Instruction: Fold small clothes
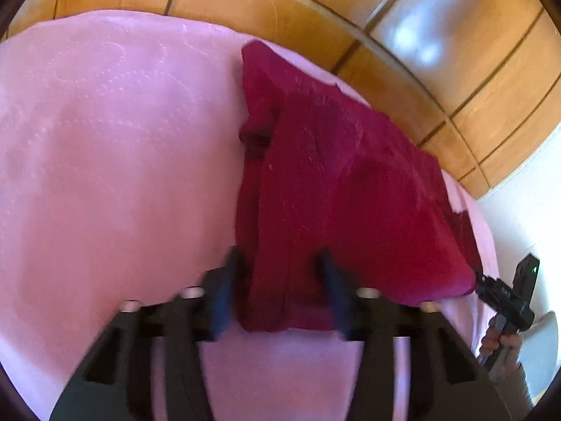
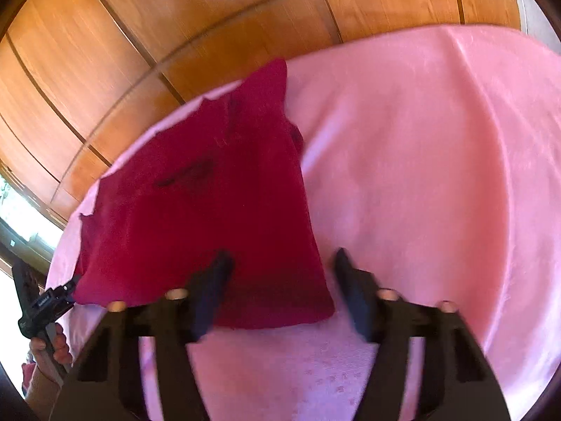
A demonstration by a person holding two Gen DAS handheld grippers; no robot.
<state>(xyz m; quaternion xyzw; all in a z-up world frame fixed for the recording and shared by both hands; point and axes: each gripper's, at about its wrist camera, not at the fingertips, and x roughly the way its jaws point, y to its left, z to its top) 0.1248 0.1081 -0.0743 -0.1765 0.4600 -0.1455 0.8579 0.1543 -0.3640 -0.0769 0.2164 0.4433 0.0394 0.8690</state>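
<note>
Crimson garment [image 1: 336, 182], a small knitted piece, lies spread on a pink bed cover [image 1: 115, 147], its far edge near the far side of the bed and close to a wooden panelled wardrobe [image 1: 280, 10] beyond. Its near hem runs across both wrist views, with one near corner in front of each tool. In the left wrist view the left gripper [image 1: 280, 263] stands partly open, its two dark fingers apart with the garment's near-left corner between them; the pads do not appear to press the cloth. In the right wrist view the right gripper [image 2: 280, 263] is likewise partly open, one finger over the fabric and the other over bare cover just past the garment's right edge, straddling the near-right corner without clamping it. Each view also shows the other tool at its margin, held in a hand [image 1: 501, 343]. Judged step: taking hold of the two near corners for a fold toward the far edge. Risks: a jaw closing beside rather than on the edge would miss the corner; a pinch that gathers the bed cover would drag it along; uneven lifting would skew the fold.
</note>
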